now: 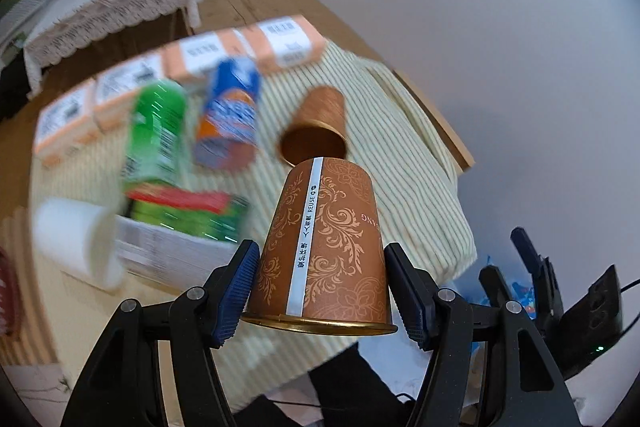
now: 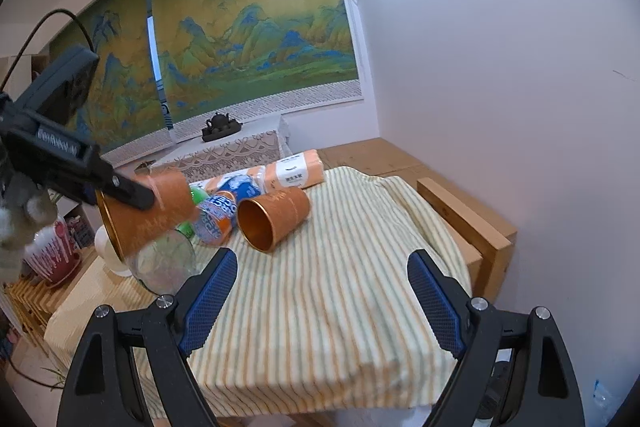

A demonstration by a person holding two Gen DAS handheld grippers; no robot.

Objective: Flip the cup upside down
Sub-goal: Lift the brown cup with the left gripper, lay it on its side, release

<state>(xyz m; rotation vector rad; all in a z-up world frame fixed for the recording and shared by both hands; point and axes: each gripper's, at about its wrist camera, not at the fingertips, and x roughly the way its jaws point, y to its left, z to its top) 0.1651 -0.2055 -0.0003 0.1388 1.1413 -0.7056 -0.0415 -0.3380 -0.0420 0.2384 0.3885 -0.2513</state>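
My left gripper [image 1: 320, 287] is shut on a brown paper cup with a gold floral pattern [image 1: 324, 247], held in the air above the table with its rim toward the camera and its base pointing away. In the right wrist view the same cup [image 2: 148, 215] is tilted in the left gripper [image 2: 132, 193], mouth facing down-left. A second brown cup [image 1: 318, 127] lies on its side on the striped cloth [image 1: 400, 167], mouth open toward me; it also shows in the right wrist view [image 2: 272, 217]. My right gripper [image 2: 320, 303] is open and empty above the cloth's front.
A blue bottle [image 1: 230, 115], a green bottle [image 1: 156, 131], orange tissue packs [image 1: 240, 51], a white cup [image 1: 76, 235] and a box [image 1: 180, 227] crowd the table's left and back. A glass [image 2: 166, 263] and a red pot [image 2: 52, 259] stand at left. A wall is at right.
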